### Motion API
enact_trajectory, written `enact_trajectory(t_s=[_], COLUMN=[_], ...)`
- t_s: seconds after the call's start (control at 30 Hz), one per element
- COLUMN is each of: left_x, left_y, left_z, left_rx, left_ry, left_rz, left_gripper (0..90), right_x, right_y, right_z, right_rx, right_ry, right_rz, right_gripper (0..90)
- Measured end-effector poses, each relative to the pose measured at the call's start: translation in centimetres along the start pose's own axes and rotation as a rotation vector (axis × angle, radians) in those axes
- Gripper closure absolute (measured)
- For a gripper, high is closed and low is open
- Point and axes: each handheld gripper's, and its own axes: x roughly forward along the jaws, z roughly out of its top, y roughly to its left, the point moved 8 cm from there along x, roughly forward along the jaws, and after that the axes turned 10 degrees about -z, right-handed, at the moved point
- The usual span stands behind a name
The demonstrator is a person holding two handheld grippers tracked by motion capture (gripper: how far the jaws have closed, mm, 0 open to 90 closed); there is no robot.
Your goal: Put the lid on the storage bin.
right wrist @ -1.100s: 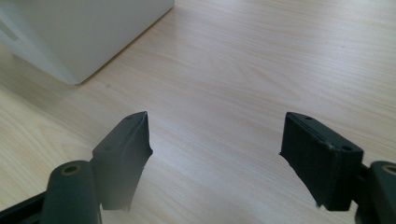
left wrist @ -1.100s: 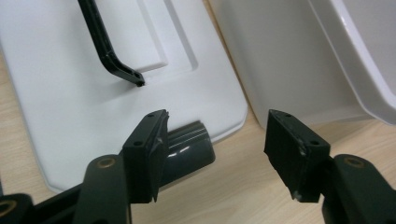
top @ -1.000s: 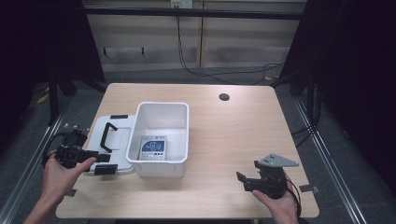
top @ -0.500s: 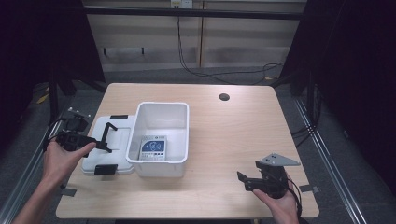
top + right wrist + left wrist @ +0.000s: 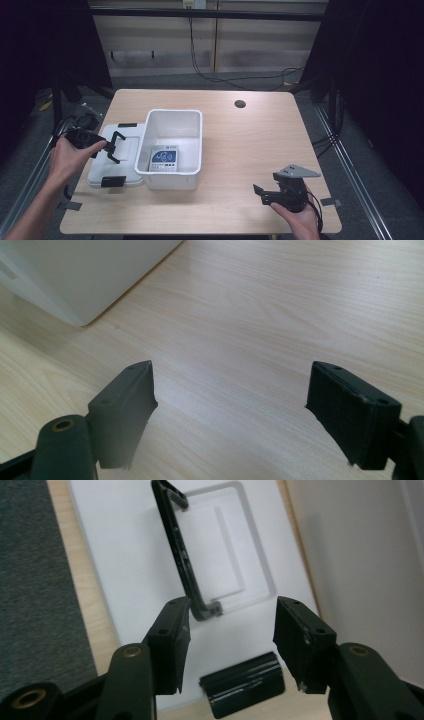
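Near the surface's left edge, the left hand-held gripper [image 5: 116,146] hovers released over the white lid [image 5: 127,150], its jaws astride the black handle [image 5: 180,555]. The bin [image 5: 175,150] stands just beside the lid. By the front right corner, the right hand-held gripper [image 5: 260,194], jaws just widened, is released above bare surface [image 5: 250,145].

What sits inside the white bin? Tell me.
Inside the white bin a blue-and-white printed packet lies flat near the front wall. What lies beneath the packet is covered.
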Motion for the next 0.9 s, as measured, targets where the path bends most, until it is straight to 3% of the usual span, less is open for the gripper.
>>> enact_trajectory(t_s=[0.1,0.33,0.43,0.47,0.53,0.6,0.7,0.9], left_x=[0.5,1.4,1.5,1.6,1.6,1.6,1.8,2.3], left_y=[0.5,1.8,2.0,1.7,1.7,2.1,2.5,3.0], left_z=[0.4,1.0,1.2,1.4,1.5,1.8,1.9,2.2], left_rx=[-0.025,-0.078,-0.091,-0.091,-0.089,-0.114,-0.148,-0.164], left_ry=[0.013,0.055,0.064,0.071,0.07,0.053,0.051,0.058], left_rz=[-0.001,0.051,0.056,0.036,0.047,0.067,0.052,0.041], left_gripper=[49.8,55.1,56.3,57.8,58.9,60.5,63.1,64.7], right_x=[0.0,0.2,0.2,0.2,0.2,0.2,0.1,0.3], right_y=[0.1,0.1,0.1,0.1,0.1,0.2,0.2,0.3], right_z=[-0.1,-0.1,-0.1,-0.2,-0.2,-0.2,-0.2,-0.3], right_rx=[-0.002,-0.001,-0.004,-0.005,-0.002,-0.003,-0.01,-0.014], right_ry=[0.005,0.013,0.012,0.014,0.017,0.018,0.02,0.027], right_rz=[0.001,0.007,0.005,0.007,0.006,0.007,0.006,0.009], right_gripper=[18.9,18.9,19.0,19.0,19.0,19.0,19.1,19.1])
